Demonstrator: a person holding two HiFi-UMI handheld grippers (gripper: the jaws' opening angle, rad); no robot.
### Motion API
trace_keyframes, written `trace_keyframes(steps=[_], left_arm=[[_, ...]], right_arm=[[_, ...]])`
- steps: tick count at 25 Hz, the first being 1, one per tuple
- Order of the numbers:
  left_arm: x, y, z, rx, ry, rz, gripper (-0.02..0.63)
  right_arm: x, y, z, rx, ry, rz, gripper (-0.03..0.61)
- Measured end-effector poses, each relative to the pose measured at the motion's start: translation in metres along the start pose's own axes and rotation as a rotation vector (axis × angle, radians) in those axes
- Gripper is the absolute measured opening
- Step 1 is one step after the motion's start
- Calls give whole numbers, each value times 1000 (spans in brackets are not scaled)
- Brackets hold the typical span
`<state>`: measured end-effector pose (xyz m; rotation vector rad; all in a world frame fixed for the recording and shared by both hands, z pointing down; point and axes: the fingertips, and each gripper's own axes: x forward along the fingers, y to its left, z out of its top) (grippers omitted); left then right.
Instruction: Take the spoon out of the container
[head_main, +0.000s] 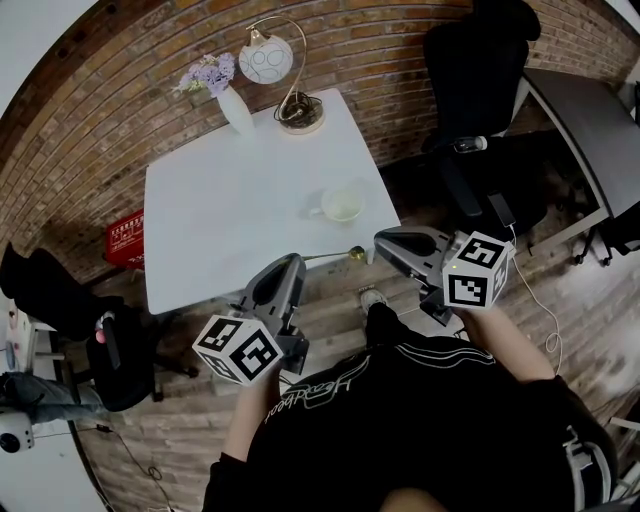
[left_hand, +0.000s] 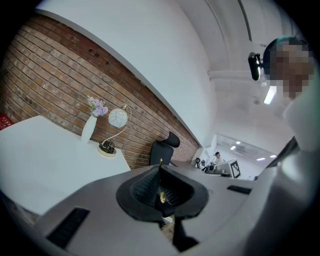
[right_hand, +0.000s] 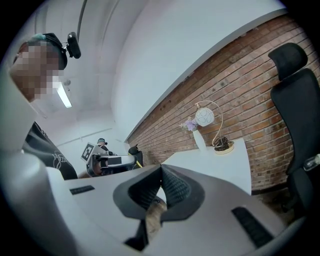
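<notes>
A white cup (head_main: 343, 204) stands on the white table (head_main: 230, 210), near its front right corner. A thin gold spoon (head_main: 335, 257) is out of the cup and hangs level just past the table's front edge, its bowl pointing right. My left gripper (head_main: 296, 262) is shut on the spoon's handle; in the left gripper view the gold spoon (left_hand: 161, 171) shows as a sliver pinched between the pads. My right gripper (head_main: 382, 244) is held just right of the spoon's bowl, shut, with nothing between its pads (right_hand: 170, 186).
At the table's back stand a white vase with purple flowers (head_main: 225, 95) and a round lamp (head_main: 275, 70) on a coiled base. A black office chair (head_main: 480, 110) is to the right, another dark chair (head_main: 110, 350) at the lower left. Brick flooring surrounds the table.
</notes>
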<state>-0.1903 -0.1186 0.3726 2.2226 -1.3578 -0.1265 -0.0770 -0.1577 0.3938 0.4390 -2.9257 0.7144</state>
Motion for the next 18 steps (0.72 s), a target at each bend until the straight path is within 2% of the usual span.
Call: trace_keyframes(steps=[18], left_arm=[[4, 0, 3, -8, -16, 9, 8]], right_arm=[[-3, -5, 0, 8, -1, -6, -3]])
